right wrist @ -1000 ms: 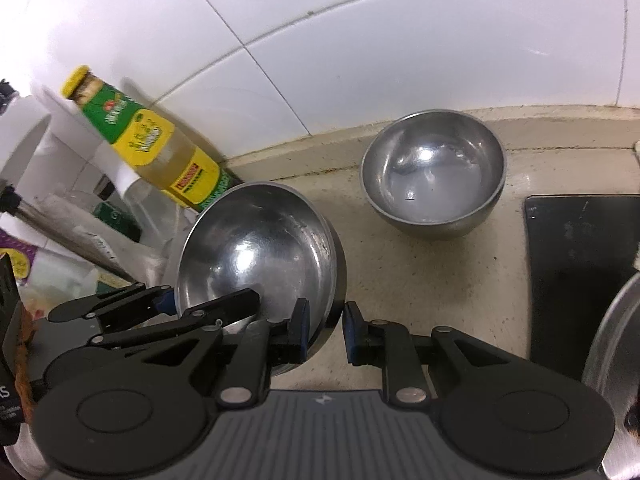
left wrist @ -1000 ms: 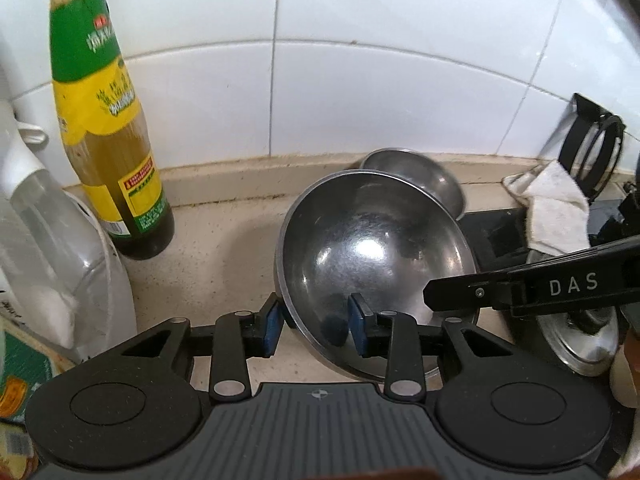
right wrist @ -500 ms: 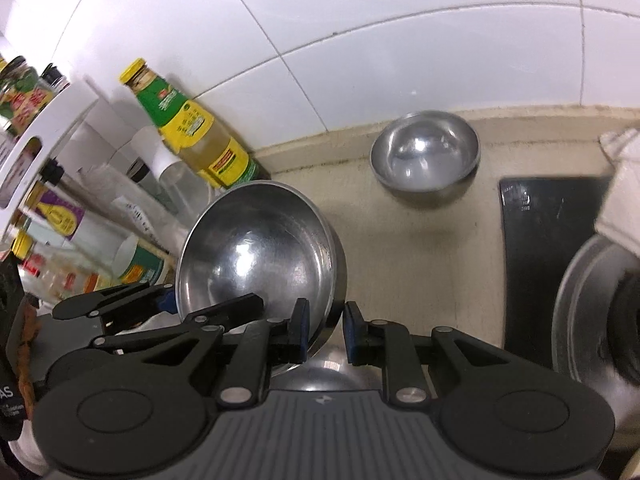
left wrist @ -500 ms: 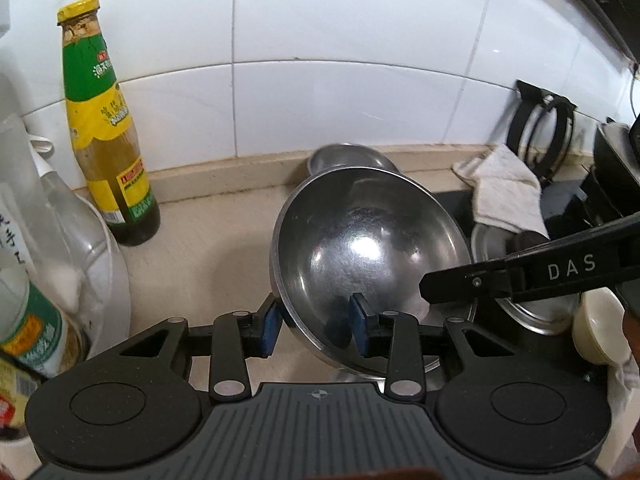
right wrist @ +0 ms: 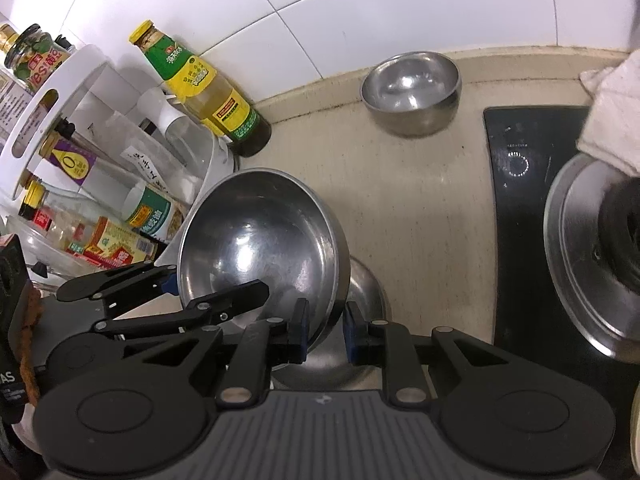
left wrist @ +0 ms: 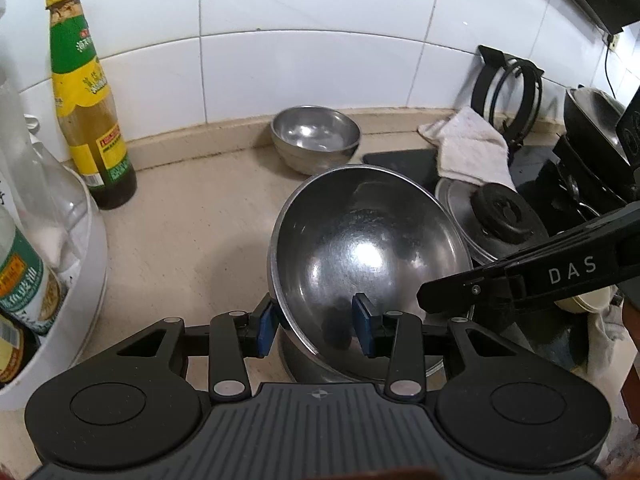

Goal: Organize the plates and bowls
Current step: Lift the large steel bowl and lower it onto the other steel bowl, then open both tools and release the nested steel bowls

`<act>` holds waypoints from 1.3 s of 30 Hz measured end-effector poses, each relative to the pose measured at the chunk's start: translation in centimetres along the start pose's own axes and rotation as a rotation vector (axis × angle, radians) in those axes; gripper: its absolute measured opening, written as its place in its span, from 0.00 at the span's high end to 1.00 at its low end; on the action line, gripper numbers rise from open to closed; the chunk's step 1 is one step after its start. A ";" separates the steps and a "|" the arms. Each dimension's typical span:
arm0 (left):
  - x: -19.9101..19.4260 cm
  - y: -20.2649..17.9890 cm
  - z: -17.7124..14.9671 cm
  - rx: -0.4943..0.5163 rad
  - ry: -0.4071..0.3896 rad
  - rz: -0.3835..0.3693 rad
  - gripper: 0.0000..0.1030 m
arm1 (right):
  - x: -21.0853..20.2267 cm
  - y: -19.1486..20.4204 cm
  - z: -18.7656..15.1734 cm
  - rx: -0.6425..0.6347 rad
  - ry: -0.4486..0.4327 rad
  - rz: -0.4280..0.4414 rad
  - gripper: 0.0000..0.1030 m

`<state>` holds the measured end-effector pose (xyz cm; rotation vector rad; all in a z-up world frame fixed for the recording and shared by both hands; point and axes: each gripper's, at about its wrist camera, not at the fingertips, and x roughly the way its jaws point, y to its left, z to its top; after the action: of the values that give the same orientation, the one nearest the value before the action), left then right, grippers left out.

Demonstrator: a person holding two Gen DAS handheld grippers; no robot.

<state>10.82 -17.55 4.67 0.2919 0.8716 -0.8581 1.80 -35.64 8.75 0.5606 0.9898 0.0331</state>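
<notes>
We see a large steel bowl [left wrist: 368,256] tilted above a beige tabletop [left wrist: 192,232], caught by its near rim from two sides. Our left tool [left wrist: 316,330] straddles the rim with one blue pad outside and one inside the bowl; its jaws are opening and the pads stand apart from the metal. Our right tool [right wrist: 325,330] is closed narrow on the opposite part of the rim, one pad inside and one outside. Directly under the tilted bowl sits another steel bowl [right wrist: 360,320], mostly hidden. A small steel bowl [left wrist: 316,138] rests well apart, against the white tiled wall. A sauce bottle [left wrist: 88,108] with a yellow cap stands upright at the wall to the left. To the right lie a white cloth [left wrist: 468,152] and a pot lid [left wrist: 492,220] on a black cooktop [right wrist: 520,208].
</notes>
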 end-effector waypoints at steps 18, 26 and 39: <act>0.8 -0.8 -2.1 0.015 0.042 -0.001 0.54 | 0.8 -0.8 -1.8 0.003 0.047 -0.025 0.82; 1.3 -0.8 -2.4 0.017 0.057 -0.004 0.54 | 1.5 -0.8 -1.8 0.004 0.067 -0.036 0.82; 1.8 -0.3 -2.4 0.014 0.072 -0.008 0.55 | 2.0 -1.0 -1.5 0.006 0.071 -0.056 0.79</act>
<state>9.94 -17.42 1.79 0.3332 0.9344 -0.8661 1.49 -35.27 6.14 0.5404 1.0743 0.0000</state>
